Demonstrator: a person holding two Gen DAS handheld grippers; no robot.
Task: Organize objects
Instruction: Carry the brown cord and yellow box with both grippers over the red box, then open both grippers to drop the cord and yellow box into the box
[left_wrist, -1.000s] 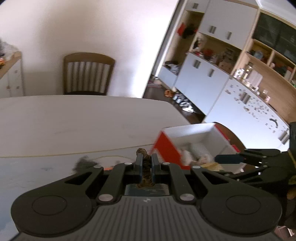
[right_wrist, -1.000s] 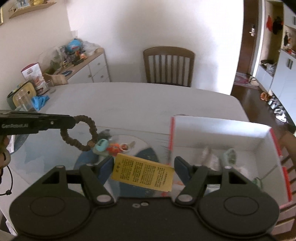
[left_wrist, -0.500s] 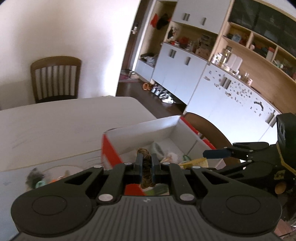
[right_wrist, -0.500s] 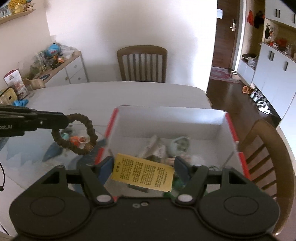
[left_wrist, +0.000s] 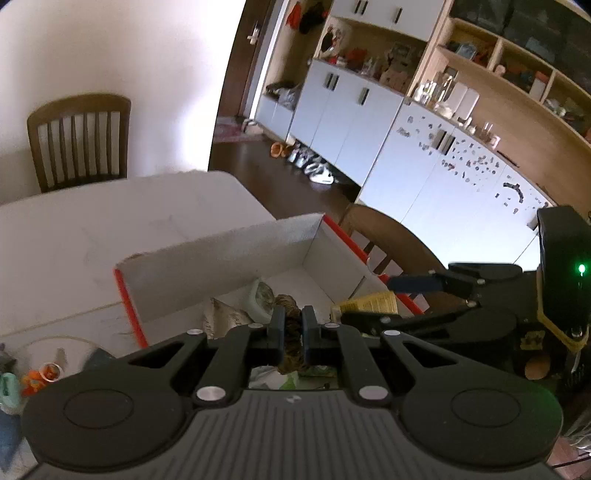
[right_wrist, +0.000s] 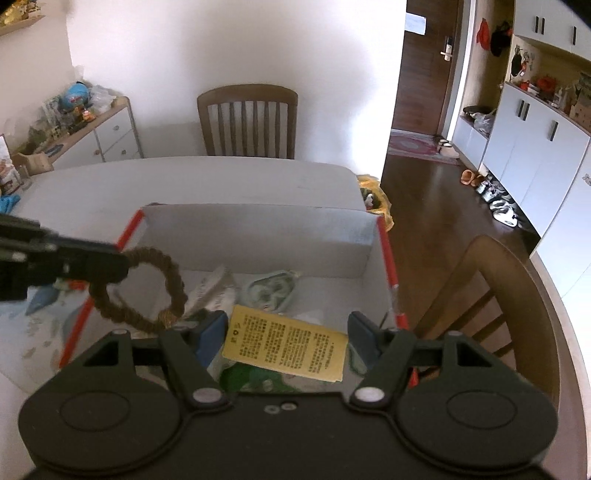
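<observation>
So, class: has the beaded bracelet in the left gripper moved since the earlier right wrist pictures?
Yes. The beaded bracelet, clamped in the left gripper, has moved from over the table's small clutter to over the white box.

yellow packet (right_wrist: 286, 345), dense print, unreadable

A brown bead bracelet (right_wrist: 147, 291), a yellow leaflet (right_wrist: 286, 343) printed with dark text, a white cardboard box (right_wrist: 258, 236) with red edges, on a white worktop (right_wrist: 184, 184)
</observation>
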